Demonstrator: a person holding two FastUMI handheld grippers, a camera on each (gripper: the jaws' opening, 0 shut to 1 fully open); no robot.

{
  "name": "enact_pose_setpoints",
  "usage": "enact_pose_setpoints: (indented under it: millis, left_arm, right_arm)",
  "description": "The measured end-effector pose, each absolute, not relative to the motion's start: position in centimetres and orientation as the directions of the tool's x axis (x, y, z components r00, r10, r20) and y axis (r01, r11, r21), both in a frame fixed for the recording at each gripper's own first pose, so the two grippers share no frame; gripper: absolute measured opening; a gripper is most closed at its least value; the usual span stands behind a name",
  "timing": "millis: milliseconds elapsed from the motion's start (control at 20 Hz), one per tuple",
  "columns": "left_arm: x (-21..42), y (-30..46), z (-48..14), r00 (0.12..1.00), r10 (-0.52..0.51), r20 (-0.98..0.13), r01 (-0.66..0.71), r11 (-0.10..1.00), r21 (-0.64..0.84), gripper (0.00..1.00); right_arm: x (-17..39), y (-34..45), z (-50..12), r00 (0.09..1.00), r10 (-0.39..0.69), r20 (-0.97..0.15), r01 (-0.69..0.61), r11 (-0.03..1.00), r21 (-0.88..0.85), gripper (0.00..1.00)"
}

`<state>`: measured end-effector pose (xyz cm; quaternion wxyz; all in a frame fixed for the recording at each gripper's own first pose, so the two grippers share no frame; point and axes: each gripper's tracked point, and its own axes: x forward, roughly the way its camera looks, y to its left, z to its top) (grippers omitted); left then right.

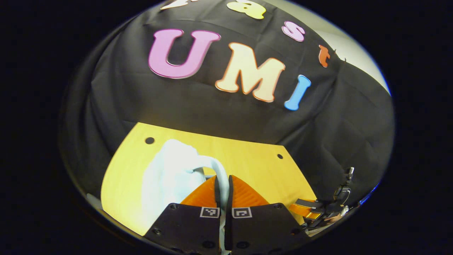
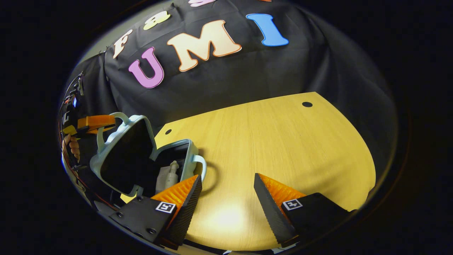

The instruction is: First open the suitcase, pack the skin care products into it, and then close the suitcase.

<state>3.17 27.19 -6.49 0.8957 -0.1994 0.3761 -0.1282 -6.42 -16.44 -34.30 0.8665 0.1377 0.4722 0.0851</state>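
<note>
A pale suitcase stands open at the table's left, its lid (image 2: 122, 156) raised over the base (image 2: 191, 156). A pale pump bottle (image 2: 168, 176) lies inside the base. My left gripper (image 1: 223, 181) is shut on the lid's handle (image 1: 220, 169), and the pale lid (image 1: 170, 177) spreads to the left of its fingers. The right gripper view also has that left gripper (image 2: 106, 122) pinching the handle at the lid's top. My right gripper (image 2: 228, 193) stands open just right of the base, low over the table, with nothing between its fingers.
The yellow wooden table (image 2: 283, 141) stretches wide to the right of the suitcase, with small round holes near its far corners. A hand (image 2: 70, 145) holds the left gripper. The right gripper (image 1: 318, 209) shows at the lower right of the left gripper view.
</note>
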Motion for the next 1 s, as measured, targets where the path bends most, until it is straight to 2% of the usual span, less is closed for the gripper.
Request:
enact_pose_setpoints:
  millis: [200, 450, 750, 900, 950, 1000]
  left_arm:
    - [2.9, 21.4, -10.2, 0.601, -0.46, -0.653, 0.135, 0.864, -0.484, 0.0]
    - [1.7, 16.8, -15.6, 0.497, -0.484, -0.72, 0.157, 0.866, -0.474, 0.0]
    - [-0.4, 13.6, -22.0, 0.42, -0.449, -0.788, 0.112, 0.888, -0.446, 0.0]
    - [-0.9, 13.2, -23.7, 0.414, -0.41, -0.813, 0.088, 0.907, -0.412, 0.0]
    - [-0.7, 13.2, -23.9, 0.432, -0.385, -0.816, 0.061, 0.914, -0.4, 0.08]
    - [-0.3, 12.9, -23.7, 0.456, -0.368, -0.81, 0.035, 0.917, -0.397, 0.1]
  right_arm:
    - [-7.1, -19.0, -34.2, 0.543, 0.234, -0.806, 0.025, 0.955, 0.295, 0.94]
    - [-8.4, -22.2, -34.0, 0.54, 0.177, -0.823, 0.075, 0.963, 0.257, 0.93]
    - [-8.9, -24.4, -33.5, 0.543, 0.138, -0.828, 0.104, 0.968, 0.229, 0.93]
    - [-9.2, -25.5, -33.1, 0.545, 0.138, -0.827, 0.098, 0.969, 0.226, 0.93]
    - [-9.3, -25.9, -32.8, 0.548, 0.143, -0.824, 0.093, 0.969, 0.23, 0.94]
    - [-8.9, -26.5, -32.6, 0.554, 0.144, -0.82, 0.087, 0.969, 0.23, 0.94]
